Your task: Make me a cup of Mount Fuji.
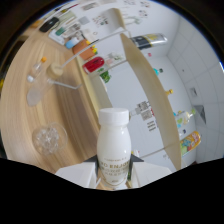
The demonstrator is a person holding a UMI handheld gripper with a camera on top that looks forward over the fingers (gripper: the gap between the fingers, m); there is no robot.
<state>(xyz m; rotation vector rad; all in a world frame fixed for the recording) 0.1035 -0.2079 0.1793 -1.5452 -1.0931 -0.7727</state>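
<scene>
Bottle (113,148) in my grasp: a white plastic milk-type bottle with a white cap, standing upright between my two fingers. My gripper (114,176) has its pale fingers (75,175) pressed against the lower body of the bottle on both sides, so I record the jaws as closed on it. Dark lettering runs across the bottle's lower label; I can read only part of it.

Beyond the bottle, a wooden counter (20,115) runs along one side. On it, near my fingers, sits a clear glass (48,138) holding what appears to be ice, though the view there is too soft to be sure. Further along the counter stand clear measuring vessels (39,85), well apart from the bottle.

Behind the bottle a light wooden shelf frame (150,95) rises against white panels. Small packages and containers sit on it, among them a red item (94,64) and an orange one (80,47).
</scene>
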